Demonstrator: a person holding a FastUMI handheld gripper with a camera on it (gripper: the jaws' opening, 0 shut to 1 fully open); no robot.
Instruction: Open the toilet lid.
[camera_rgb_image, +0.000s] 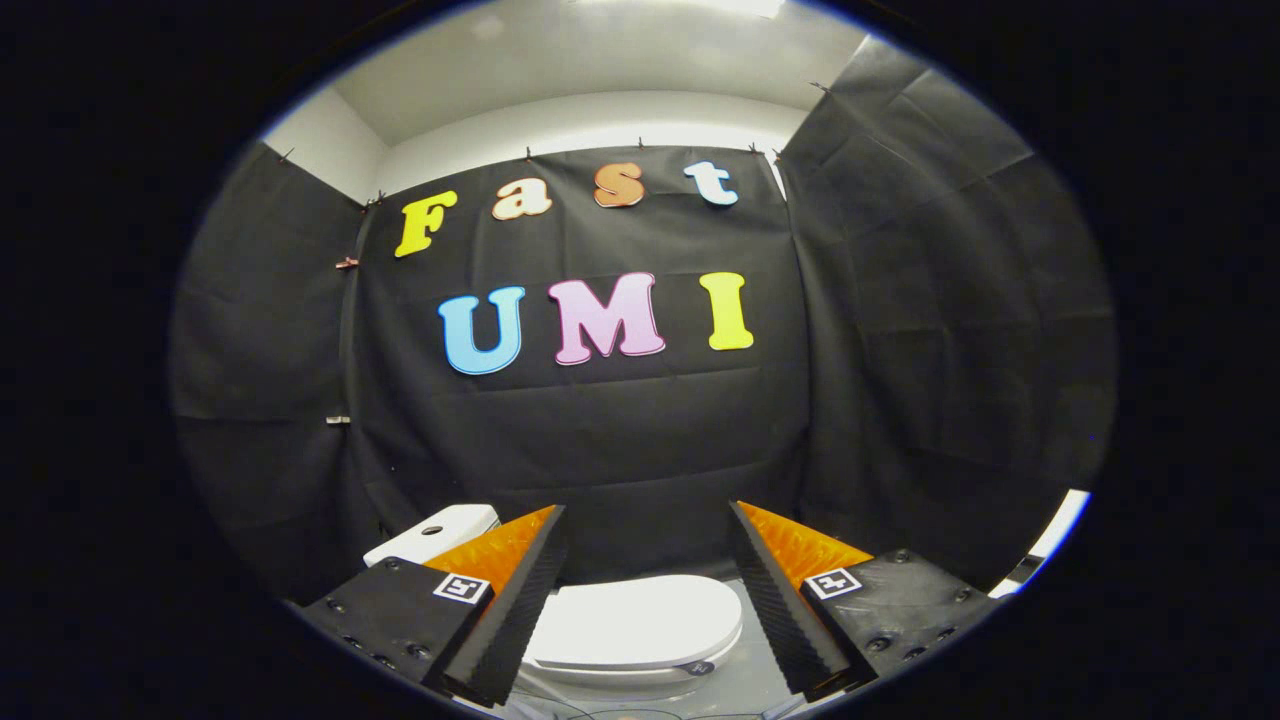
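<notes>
A white toilet with its lid (632, 622) lying flat and closed sits low down, between and beyond my two fingers. Its white tank (432, 533) shows behind the left finger, against the black cloth wall. My gripper (648, 512) is open, held above and in front of the toilet, with nothing between the fingers. The fingertips (552, 520) stand well apart and touch nothing. The front rim of the bowl is partly hidden by the fingers.
Black cloth walls (600, 430) close the booth behind and on both sides of the toilet. A grey floor strip (720, 690) shows in front of the bowl. A bright white edge (1060, 525) shows low at the right.
</notes>
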